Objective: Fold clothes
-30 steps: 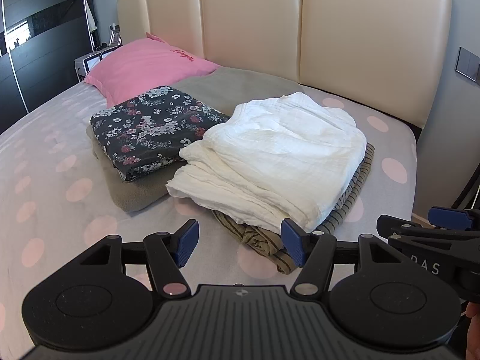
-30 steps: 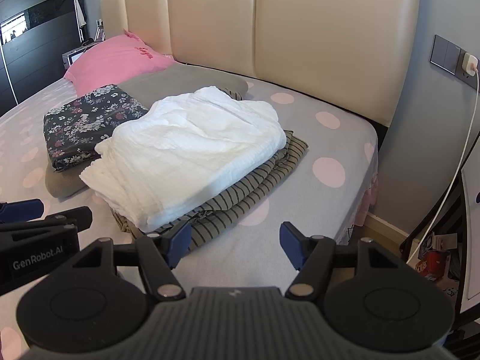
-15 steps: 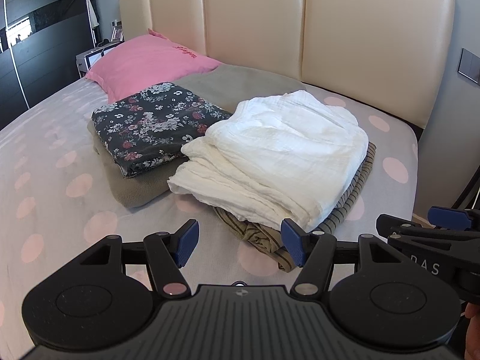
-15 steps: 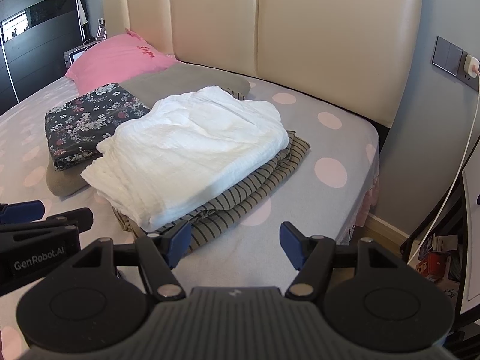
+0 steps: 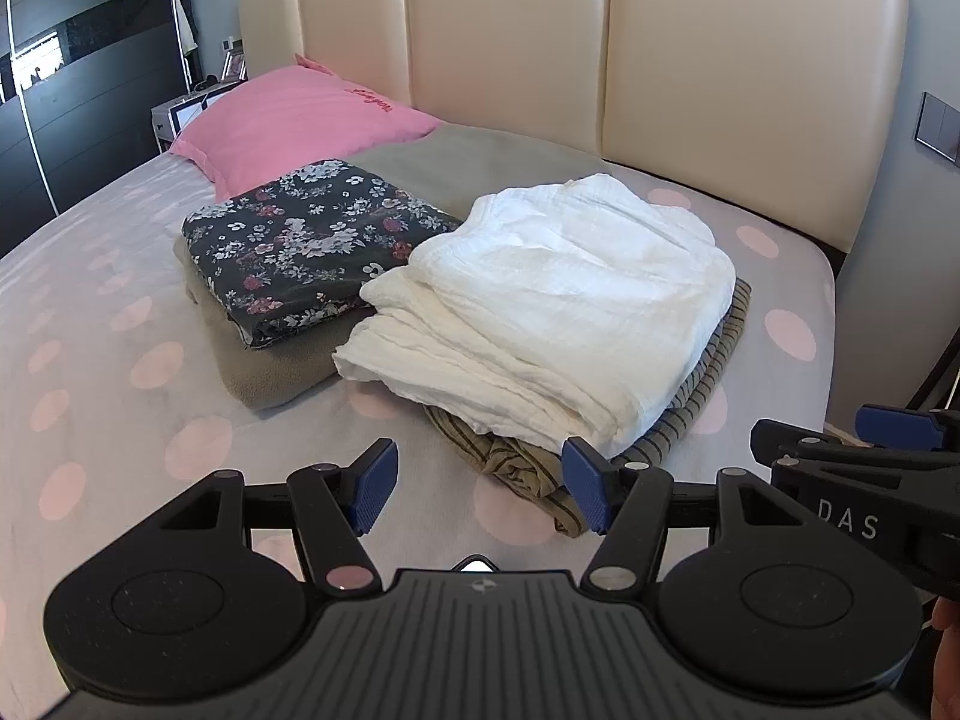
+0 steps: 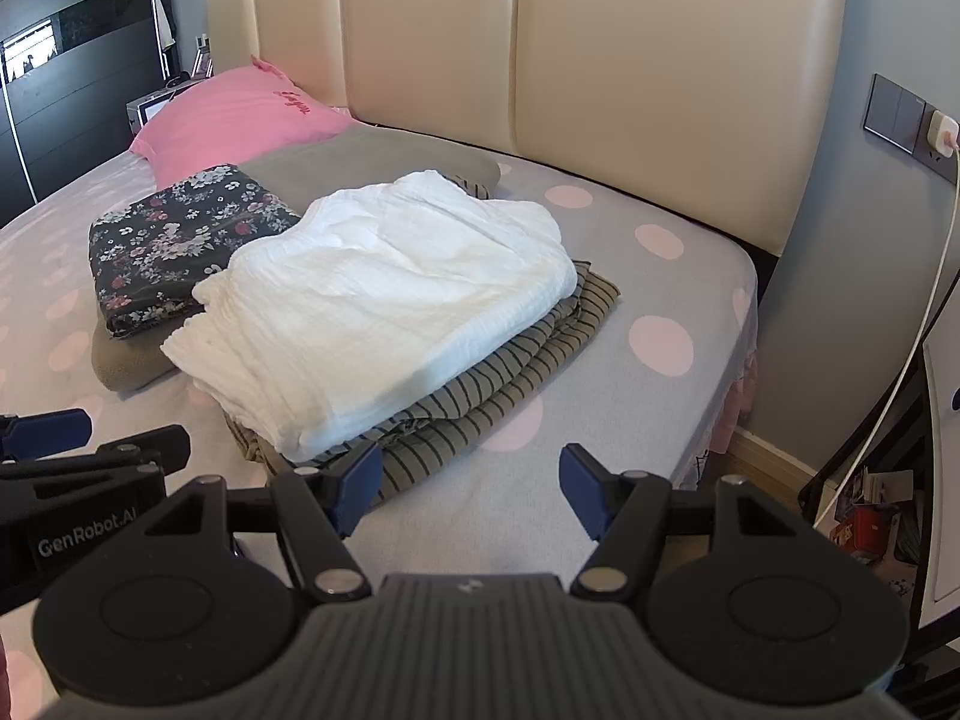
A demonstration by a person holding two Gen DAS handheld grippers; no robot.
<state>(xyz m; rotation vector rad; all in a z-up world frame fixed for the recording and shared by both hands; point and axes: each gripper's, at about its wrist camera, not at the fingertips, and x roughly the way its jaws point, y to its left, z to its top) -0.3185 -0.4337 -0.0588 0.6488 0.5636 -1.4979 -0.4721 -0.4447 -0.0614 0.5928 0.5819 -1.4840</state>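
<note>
A dotted bed (image 5: 90, 312) spreads before me. From left: floral garment (image 5: 306, 252) folded on a grey one (image 5: 270, 372), then white garment (image 5: 552, 300) atop striped garment (image 5: 708, 384). My left gripper (image 5: 480, 483) and right gripper (image 6: 471, 489) hover released near the stack's front edge, above bare sheet.

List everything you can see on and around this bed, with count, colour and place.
white garment: 1, white, folded on top of the striped garment
striped garment: 1, olive with dark stripes, under the white one
floral garment: 1, dark with flowers, folded on the grey pillow
grey pillow: 1, grey-olive, by the headboard
pink pillow: 1, pink, far left corner
bed sheet: 1, grey with pink dots
headboard: 1, cream, padded
charger: 1, white, in the wall socket
left gripper: 1, black with blue pads, open
right gripper: 1, same, open
</note>
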